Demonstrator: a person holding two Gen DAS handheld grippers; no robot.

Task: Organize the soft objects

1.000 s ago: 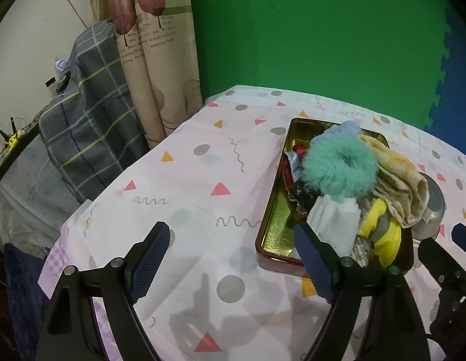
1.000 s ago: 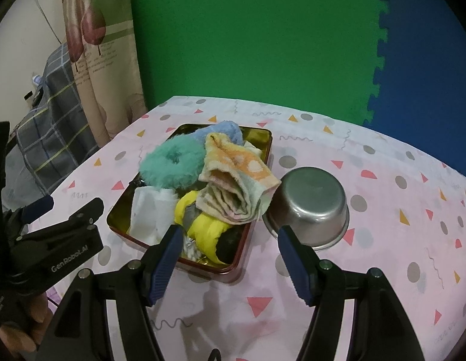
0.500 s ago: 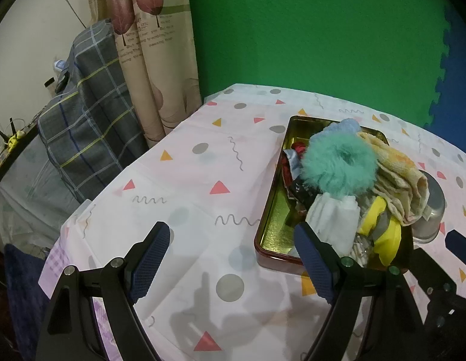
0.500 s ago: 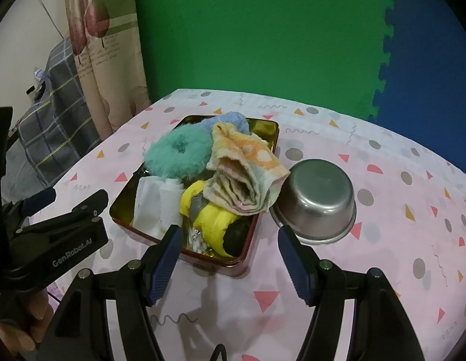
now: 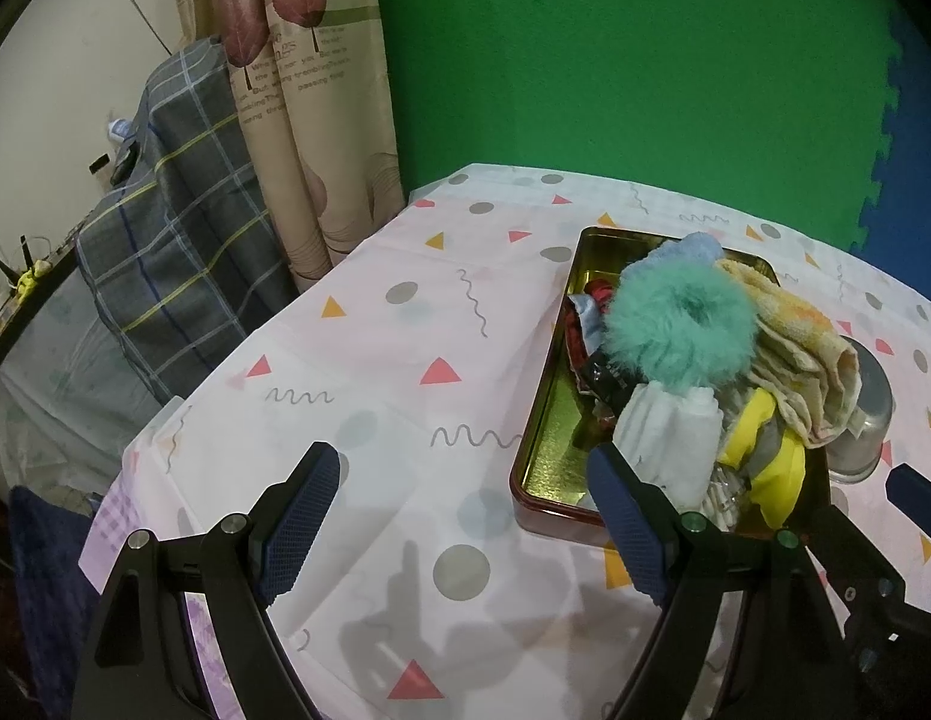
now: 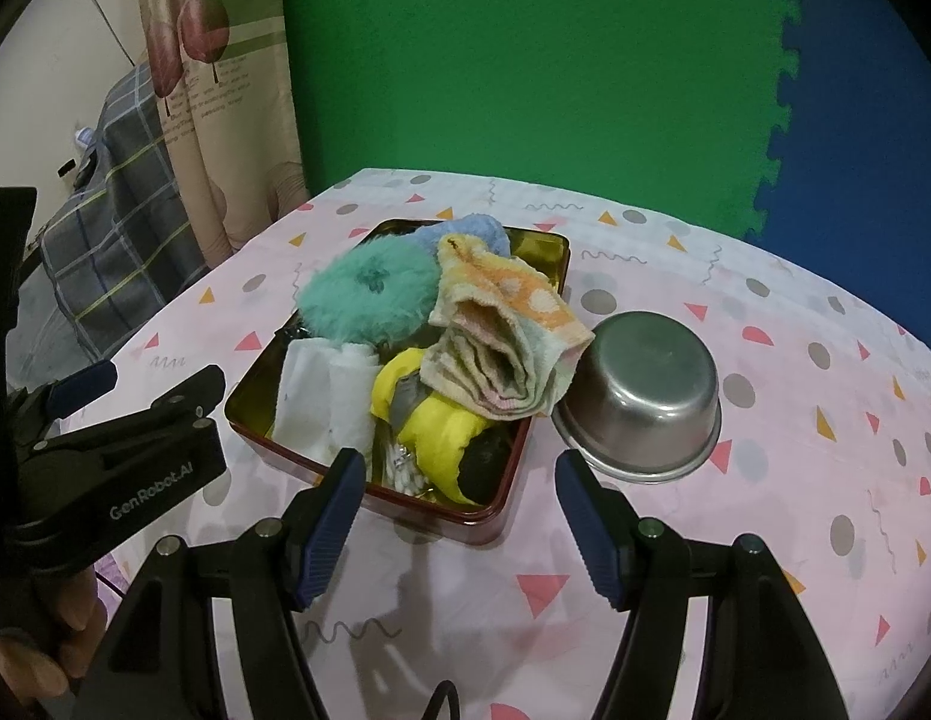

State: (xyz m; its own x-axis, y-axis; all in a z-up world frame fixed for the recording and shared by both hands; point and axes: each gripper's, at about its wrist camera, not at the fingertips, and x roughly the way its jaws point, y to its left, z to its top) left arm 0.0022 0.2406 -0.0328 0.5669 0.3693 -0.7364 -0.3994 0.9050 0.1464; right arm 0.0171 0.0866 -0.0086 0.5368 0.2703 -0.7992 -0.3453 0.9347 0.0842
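patterned tablecloth (image 6: 765, 360); tin (image 6: 495, 516) contents half-buried; both hand-held grippers (image 5: 465, 516) (image 6: 459, 516) spread, empty.

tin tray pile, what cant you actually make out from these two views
- Tin tray floor: both views, mostly buried under the pile.
- Dark item at the tray's near corner: right wrist view, part covered by the yellow cloth, too dark to identify.
- Red and black items: left wrist view, tucked under the teal fluffy ring.
- Steel bowl: left wrist view, half hidden behind the folded towel.
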